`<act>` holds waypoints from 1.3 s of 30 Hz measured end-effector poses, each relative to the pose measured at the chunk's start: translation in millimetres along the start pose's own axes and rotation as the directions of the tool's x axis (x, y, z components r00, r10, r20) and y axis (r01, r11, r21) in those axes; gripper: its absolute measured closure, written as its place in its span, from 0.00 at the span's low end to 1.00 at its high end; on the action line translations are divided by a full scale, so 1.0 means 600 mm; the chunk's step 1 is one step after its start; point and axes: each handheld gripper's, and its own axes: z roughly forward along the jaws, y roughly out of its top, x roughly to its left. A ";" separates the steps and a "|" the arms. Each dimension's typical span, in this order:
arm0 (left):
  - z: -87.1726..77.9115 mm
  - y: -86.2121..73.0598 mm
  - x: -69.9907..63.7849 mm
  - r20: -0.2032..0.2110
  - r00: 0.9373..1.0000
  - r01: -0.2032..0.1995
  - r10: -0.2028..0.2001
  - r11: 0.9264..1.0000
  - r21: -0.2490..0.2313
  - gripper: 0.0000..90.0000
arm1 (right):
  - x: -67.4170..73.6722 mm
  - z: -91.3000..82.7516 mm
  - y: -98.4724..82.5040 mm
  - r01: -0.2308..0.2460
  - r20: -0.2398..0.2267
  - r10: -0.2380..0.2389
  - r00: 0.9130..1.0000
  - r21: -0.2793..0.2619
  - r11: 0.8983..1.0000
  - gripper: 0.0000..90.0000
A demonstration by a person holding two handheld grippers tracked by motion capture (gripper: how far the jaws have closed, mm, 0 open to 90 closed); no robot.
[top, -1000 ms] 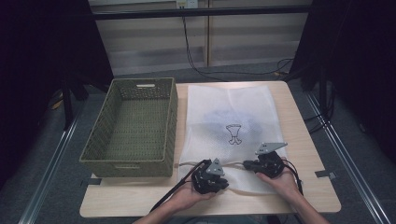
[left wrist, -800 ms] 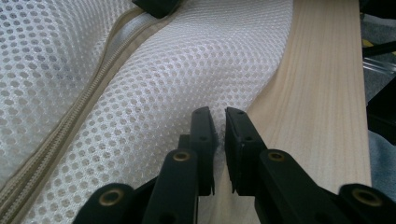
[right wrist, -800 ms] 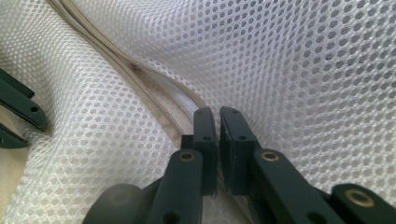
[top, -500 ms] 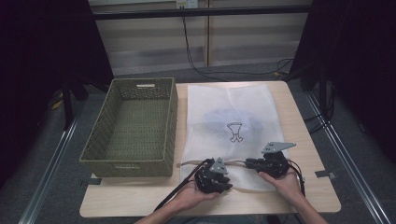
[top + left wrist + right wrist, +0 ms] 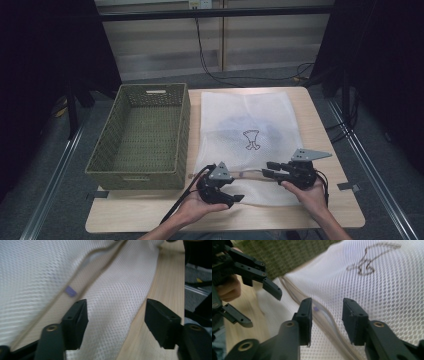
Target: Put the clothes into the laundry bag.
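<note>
Parted black fingers point(image 5: 75, 327) hang over the white mesh bag point(image 5: 115, 300) on the wooden table point(image 5: 170, 282).

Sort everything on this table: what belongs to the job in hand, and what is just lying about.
In the job:
white mesh bag
left gripper, jaws open above the bag's near edge
right gripper, jaws open above the bag

Lying about:
green woven basket, empty, beside the bag
cables behind the table

1. High view: dim overall; light falls from above onto the table point(image 5: 330, 210), and both sides of the room sink into black.
2. The white mesh bag point(image 5: 245, 120) is the brightest patch, without hard glare.
3. The wicker basket point(image 5: 137, 132) throws a soft shadow along the table's near left edge.
4. Left gripper view: the mesh is motion-blurred, sharper near the jaws.
5. Right gripper view: evenly bright, far parts soft.
</note>
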 end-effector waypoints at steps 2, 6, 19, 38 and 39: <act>-0.015 0.001 0.003 -0.014 1.000 -0.015 0.015 1.000 -0.016 0.35 | -0.002 -0.009 0.006 -0.002 -0.007 0.002 1.000 -0.014 1.000 0.58; -0.053 0.002 0.011 -0.062 0.998 0.002 -0.006 0.999 -0.051 0.32 | -0.010 -0.030 0.010 -0.031 -0.002 0.031 1.000 -0.068 0.997 0.49; -0.165 -0.023 0.004 -0.148 0.987 0.037 -0.067 0.980 -0.195 0.24 | 0.008 -0.068 0.015 -0.012 0.111 0.029 0.993 -0.148 0.989 0.36; -0.268 -0.105 0.015 -0.303 0.937 0.087 -0.173 0.957 -0.277 0.22 | 0.005 -0.122 -0.015 -0.047 0.173 0.079 0.982 -0.178 0.983 0.36; -0.272 -0.108 0.016 -0.296 0.937 0.099 -0.188 0.952 -0.289 0.22 | 0.005 -0.125 -0.018 -0.061 0.158 0.091 0.983 -0.184 0.981 0.35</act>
